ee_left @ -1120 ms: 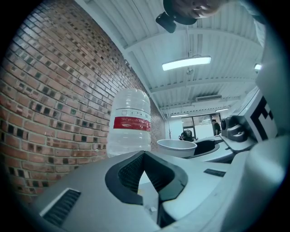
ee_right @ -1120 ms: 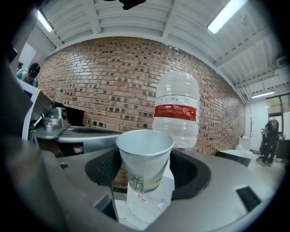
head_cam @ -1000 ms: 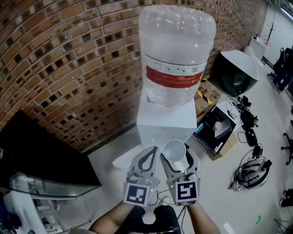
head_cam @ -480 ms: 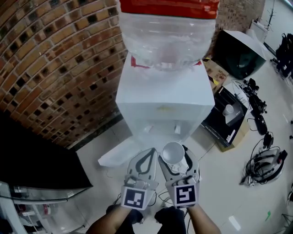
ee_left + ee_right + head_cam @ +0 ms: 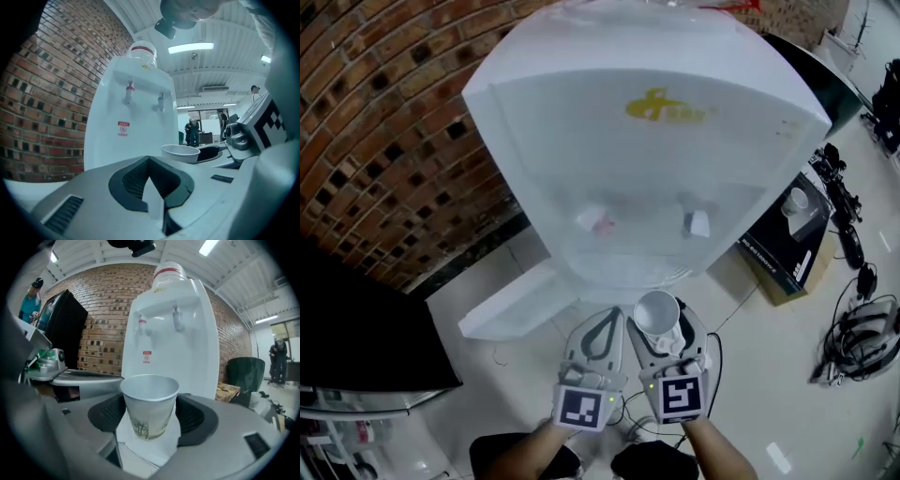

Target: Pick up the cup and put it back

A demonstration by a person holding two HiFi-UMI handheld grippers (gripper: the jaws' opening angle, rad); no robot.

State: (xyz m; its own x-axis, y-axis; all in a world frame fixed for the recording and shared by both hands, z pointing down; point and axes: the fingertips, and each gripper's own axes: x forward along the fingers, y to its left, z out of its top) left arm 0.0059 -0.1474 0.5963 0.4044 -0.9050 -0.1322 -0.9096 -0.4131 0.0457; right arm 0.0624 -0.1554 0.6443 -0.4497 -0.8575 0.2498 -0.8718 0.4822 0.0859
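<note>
A white paper cup (image 5: pixel 656 312) with a faint tree print stands upright between the fingers of my right gripper (image 5: pixel 662 323), which is shut on it; in the right gripper view the cup (image 5: pixel 150 408) fills the middle of the jaws. My left gripper (image 5: pixel 609 319) hangs right beside it on the left, jaws together with nothing between them. In the left gripper view the cup's rim (image 5: pixel 180 152) shows to the right. Both grippers face the white water dispenser (image 5: pixel 656 169), below its red tap (image 5: pixel 598 222) and its other tap (image 5: pixel 697 223).
A brick wall (image 5: pixel 384 112) stands behind the dispenser. A black cabinet (image 5: pixel 356 328) is at the left. A white panel (image 5: pixel 506 305) lies at the dispenser's foot. At the right, an open box (image 5: pixel 787 244), cables and a helmet (image 5: pixel 862 328) lie on the floor.
Both grippers have come down side by side with the cup still held. The view has sunk from the water bottle to the dispenser's front with its taps.
</note>
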